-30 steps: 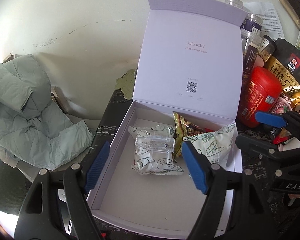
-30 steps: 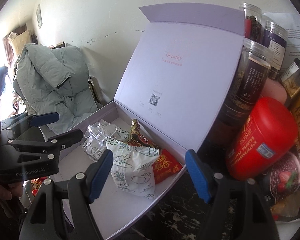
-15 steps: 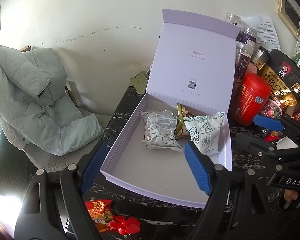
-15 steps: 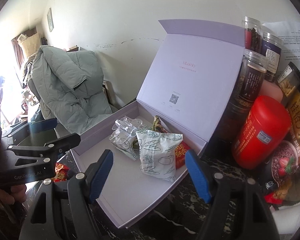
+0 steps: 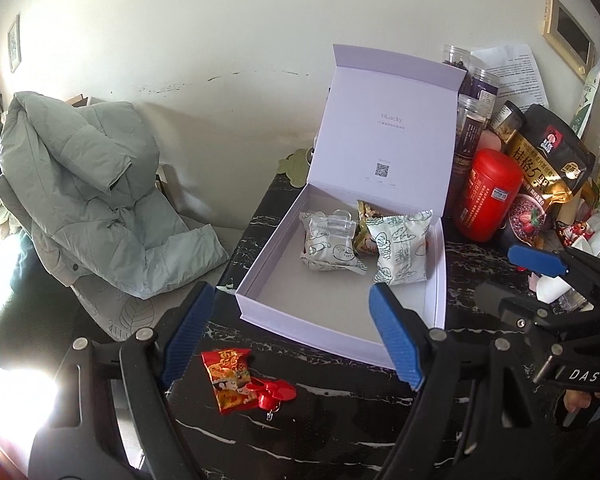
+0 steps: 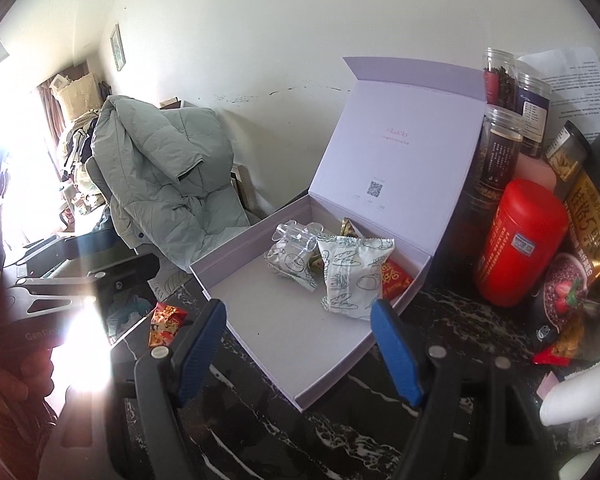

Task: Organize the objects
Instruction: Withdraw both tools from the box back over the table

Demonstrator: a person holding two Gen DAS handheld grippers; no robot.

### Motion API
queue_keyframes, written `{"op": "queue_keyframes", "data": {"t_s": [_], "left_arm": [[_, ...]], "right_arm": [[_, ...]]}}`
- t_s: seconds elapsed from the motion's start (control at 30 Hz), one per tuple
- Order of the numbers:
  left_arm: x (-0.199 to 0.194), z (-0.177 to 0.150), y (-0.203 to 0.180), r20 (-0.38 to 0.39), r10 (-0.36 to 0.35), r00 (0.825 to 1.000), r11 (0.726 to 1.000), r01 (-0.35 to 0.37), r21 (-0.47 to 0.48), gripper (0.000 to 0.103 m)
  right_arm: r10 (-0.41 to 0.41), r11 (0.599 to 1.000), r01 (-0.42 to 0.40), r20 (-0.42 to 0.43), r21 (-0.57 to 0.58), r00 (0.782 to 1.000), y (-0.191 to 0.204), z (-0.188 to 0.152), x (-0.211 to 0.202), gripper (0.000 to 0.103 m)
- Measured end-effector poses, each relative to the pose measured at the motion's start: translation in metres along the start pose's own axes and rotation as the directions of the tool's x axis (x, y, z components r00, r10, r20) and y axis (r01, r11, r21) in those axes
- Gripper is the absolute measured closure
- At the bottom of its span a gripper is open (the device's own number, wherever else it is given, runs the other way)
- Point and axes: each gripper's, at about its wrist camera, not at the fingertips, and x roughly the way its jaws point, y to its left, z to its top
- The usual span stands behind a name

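An open lilac gift box (image 5: 260,280) (image 6: 260,340) stands on the black marble table, lid upright. It holds two white printed snack packets (image 5: 400,246) (image 6: 352,276), a clear plastic piece (image 5: 332,226) (image 6: 296,240), a gold wrapper (image 5: 366,216) and a red packet (image 6: 396,280). In front of the box lie a red snack packet (image 5: 228,376) (image 6: 164,322) and a small red plastic fan (image 5: 274,394). My left gripper (image 5: 290,336) is open and empty, above the table's front. My right gripper (image 6: 298,354) is open and empty at the box's near corner.
A red canister (image 5: 488,196) (image 6: 516,240), several jars (image 6: 500,152) and snack bags (image 5: 548,160) crowd the table right of the box. A green padded jacket (image 5: 92,200) hangs over a chair on the left. The wall stands behind the box.
Both grippers have pulled back and up from the box, both still open. The clear plastic piece stays on the packet in the box. The red packet and red fan have come into view.
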Motion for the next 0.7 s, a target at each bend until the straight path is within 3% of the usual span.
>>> {"op": "queue_keyframes", "data": {"t_s": [0.3, 0.7], "left_arm": [[-0.034, -0.022, 0.003, 0.01, 0.017, 1.0, 1.0, -0.017, 0.001, 0.024], [-0.059, -0.062, 0.017, -0.017, 0.041, 0.999, 0.999, -0.041, -0.008, 0.023]], "right_arm": [[0.003, 1.0, -0.003, 0.015, -0.027, 1.0, 0.024, -0.019, -0.03, 0.026], [0.032, 0.998, -0.032, -0.013, -0.057, 0.999, 0.057, -0.045, -0.039, 0.025]]}}
